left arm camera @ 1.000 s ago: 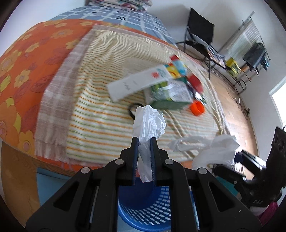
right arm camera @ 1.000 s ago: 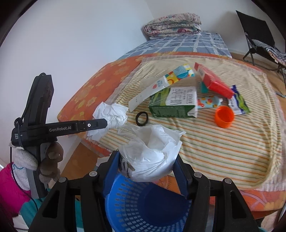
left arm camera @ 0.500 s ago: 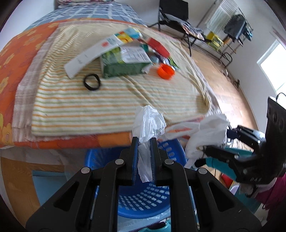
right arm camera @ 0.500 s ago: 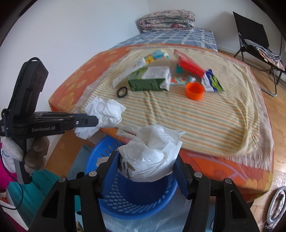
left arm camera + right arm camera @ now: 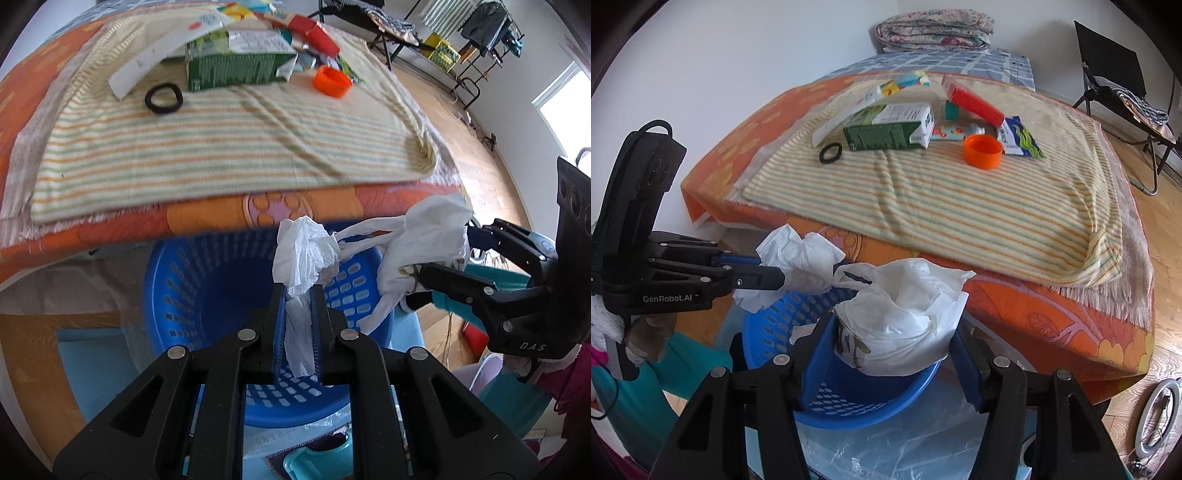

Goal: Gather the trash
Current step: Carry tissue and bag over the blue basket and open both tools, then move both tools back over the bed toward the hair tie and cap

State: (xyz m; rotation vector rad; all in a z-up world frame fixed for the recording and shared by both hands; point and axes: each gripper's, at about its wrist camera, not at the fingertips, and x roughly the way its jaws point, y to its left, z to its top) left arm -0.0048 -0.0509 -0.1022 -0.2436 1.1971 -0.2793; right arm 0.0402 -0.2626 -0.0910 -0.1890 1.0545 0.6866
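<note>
Above blue basket [image 5: 207, 295], left fingers [image 5: 279, 302] pinch tissue [image 5: 301, 254]; right fingers [image 5: 958, 354] clamp bag [image 5: 901, 325].

**Colours around the bed and basket**

We see a perforated blue basket [image 5: 207, 295] below an orange bedsheet [image 5: 1052, 317] printed with flowers. Over it lies a cream blanket [image 5: 942, 195] striped in orange and green. On that sit a dark green and white carton [image 5: 890, 127], an orange cap [image 5: 982, 150], a red box [image 5: 975, 103] and a black ring [image 5: 831, 152]. Our black tools with blue pads pinch white crumpled tissue [image 5: 301, 254] and a white plastic bag [image 5: 901, 325].
</note>
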